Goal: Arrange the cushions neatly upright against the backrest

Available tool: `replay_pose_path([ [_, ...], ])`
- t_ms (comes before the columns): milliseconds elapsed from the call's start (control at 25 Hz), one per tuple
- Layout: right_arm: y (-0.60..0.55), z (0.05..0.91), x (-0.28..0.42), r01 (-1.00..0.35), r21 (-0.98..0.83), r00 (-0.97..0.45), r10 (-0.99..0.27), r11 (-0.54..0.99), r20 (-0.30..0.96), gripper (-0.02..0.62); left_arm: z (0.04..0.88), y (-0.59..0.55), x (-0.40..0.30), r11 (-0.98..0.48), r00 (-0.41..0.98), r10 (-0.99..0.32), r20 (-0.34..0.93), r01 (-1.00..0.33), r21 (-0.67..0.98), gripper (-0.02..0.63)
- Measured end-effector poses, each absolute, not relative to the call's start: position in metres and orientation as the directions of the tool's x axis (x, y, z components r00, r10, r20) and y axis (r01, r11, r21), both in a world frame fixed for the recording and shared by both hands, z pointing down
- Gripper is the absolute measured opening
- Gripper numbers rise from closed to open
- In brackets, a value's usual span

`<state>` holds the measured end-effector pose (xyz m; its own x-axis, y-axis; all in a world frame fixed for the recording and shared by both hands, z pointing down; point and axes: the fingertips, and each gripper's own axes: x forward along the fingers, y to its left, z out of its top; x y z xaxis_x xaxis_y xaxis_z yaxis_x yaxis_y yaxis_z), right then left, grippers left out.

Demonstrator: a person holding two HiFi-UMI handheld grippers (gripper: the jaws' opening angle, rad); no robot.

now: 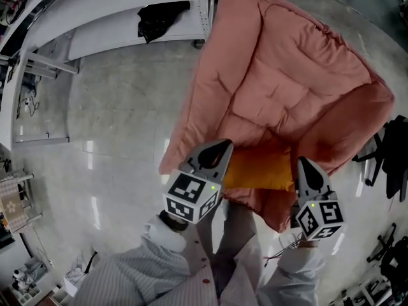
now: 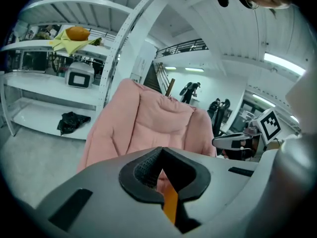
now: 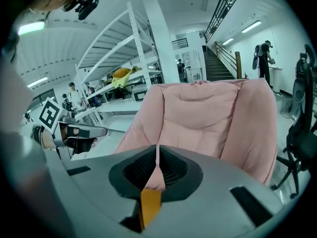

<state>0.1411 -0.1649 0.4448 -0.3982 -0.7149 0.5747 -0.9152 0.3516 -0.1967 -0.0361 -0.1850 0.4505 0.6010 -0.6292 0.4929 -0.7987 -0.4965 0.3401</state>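
Cushion [image 1: 258,171] of orange colour is seen over the front part of the seat of a pink padded armchair [image 1: 287,75], well below the top of the backrest and not leaned against it. It is placed between the two grippers and its long side runs from one to the other. Whether it rests on the seat cannot be told.

The left hand-held gripper [image 1: 223,146] is held at the upper left corner of the cushion, and the right hand-held gripper [image 1: 301,163] at the upper right corner. In the left gripper view the jaws are closed together at the tips, and only a small gap is left behind the tips, through which pink padding and a strip of orange are seen. The same is seen in the right gripper view. Whether the cloth of the cushion is pinched at the tips cannot be told from any view.

Both grippers are pointed towards the backrest and a little downwards. White sleeves [image 1: 166,266] are seen behind them.

The armchair is placed on a pale glossy floor [image 1: 108,139]. A white shelf rack [image 1: 115,5] is seen behind it at the left, with a black bundle [image 1: 162,18] on a low shelf. A black office chair [image 1: 395,158] is just beside the armchair at the right.
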Motion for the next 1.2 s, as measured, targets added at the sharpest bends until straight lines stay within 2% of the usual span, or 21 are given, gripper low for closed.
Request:
replay_pose_path([
  [520, -0.175, 0.544, 0.166, -0.919, -0.237, -0.388, -0.61, 0.315, 0.691, 0.015, 0.558, -0.177, -0.054, -0.399, 0.521, -0.563, 0.641, -0.851, 0.34, 0.011],
  [800, -0.165, 0.591, 0.186, -0.933, -0.252, -0.358, -0.567, 0.258, 0.742, 0.018, 0.6, -0.161, -0.06, -0.345, 0.513, -0.533, 0.672, -0.858, 0.381, 0.017],
  [920, -0.16, 0.611, 0.195, -0.938, -0.258, -0.345, -0.538, 0.232, 0.769, 0.079, 0.619, -0.151, -0.065, -0.315, 0.508, -0.509, 0.695, -0.861, 0.399, 0.065],
  [1200, -0.139, 0.654, 0.203, -0.94, -0.286, -0.339, -0.453, 0.184, 0.825, 0.138, 0.66, -0.125, -0.071, -0.235, 0.512, -0.47, 0.719, -0.858, 0.457, 0.157],
])
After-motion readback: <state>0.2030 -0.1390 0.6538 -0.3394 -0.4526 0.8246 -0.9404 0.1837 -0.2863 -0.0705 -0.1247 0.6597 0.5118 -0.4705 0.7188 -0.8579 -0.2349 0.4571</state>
